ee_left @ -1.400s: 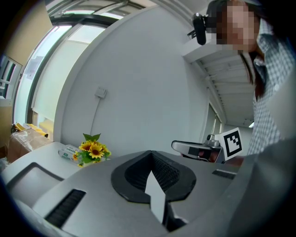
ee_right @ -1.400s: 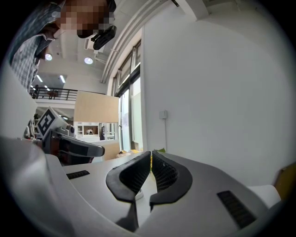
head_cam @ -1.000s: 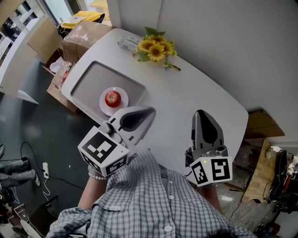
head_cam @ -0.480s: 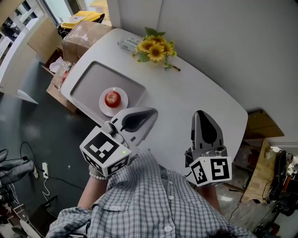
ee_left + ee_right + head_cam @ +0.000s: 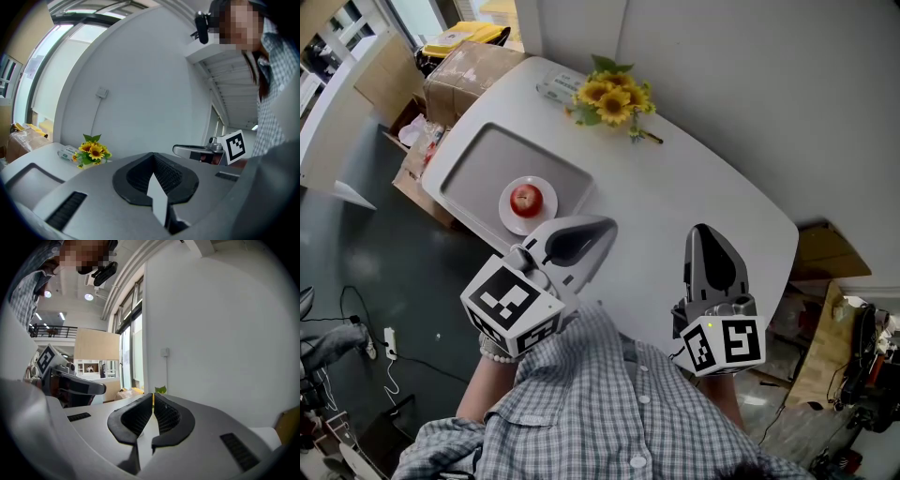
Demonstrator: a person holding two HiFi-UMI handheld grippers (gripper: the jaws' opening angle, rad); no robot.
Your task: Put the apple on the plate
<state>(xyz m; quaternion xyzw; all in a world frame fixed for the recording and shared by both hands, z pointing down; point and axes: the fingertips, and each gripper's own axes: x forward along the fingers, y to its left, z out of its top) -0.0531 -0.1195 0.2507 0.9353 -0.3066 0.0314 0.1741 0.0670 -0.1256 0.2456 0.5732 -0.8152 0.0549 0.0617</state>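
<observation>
Head view: apple (image 5: 525, 198) on plate (image 5: 547, 217), beyond left gripper (image 5: 605, 225), right gripper (image 5: 701, 231); jaws closed, empty

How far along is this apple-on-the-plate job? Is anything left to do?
It looks done: the apple sits on the white plate, inside the grey tray on the table. Nothing is in hand: the left claw and the right claw are both shut and empty, and neither touches the plate. As far as the pictures show, nothing is left.
</observation>
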